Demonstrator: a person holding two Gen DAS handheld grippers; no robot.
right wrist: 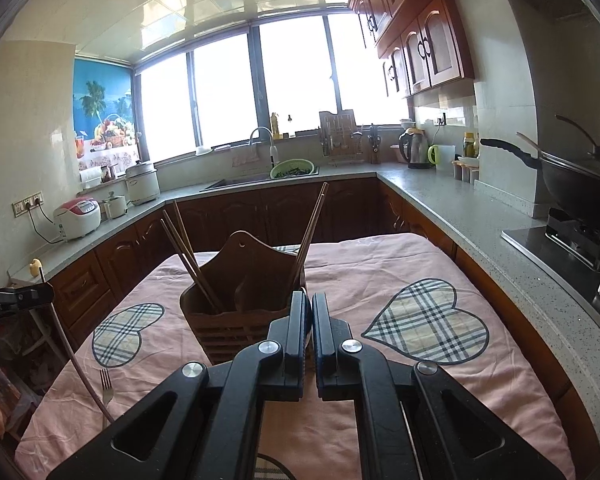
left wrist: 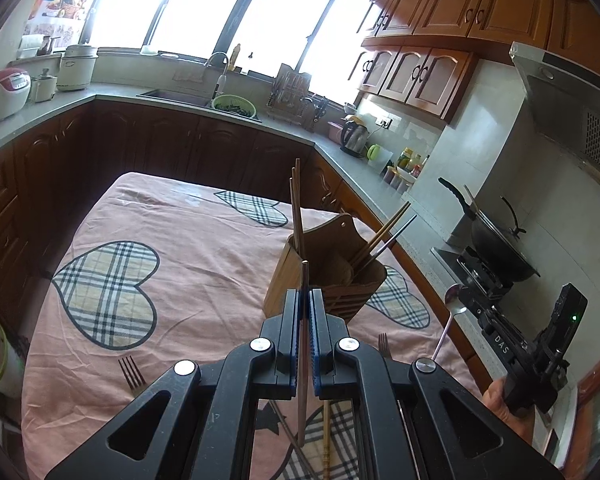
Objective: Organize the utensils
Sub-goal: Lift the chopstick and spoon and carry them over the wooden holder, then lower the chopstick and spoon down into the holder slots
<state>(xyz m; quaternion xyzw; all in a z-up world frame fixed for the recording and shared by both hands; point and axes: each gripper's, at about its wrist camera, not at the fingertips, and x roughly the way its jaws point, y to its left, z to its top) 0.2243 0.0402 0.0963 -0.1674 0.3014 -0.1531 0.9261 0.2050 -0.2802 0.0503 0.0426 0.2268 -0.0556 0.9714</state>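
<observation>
The left gripper (left wrist: 305, 300) is clamping a single reddish-brown chopstick (left wrist: 303, 360) upright, just short of the brown wooden utensil holder (left wrist: 324, 276). The right gripper (right wrist: 311, 312) is pinching a long-handled metal spoon (left wrist: 452, 300), its tips touching the holder's near wall. The holder is standing mid-table on the pink heart-patterned cloth (right wrist: 380, 280), with open cloth lying on both sides. A metal fork (left wrist: 131, 372) is lying near the cloth's left edge.
</observation>
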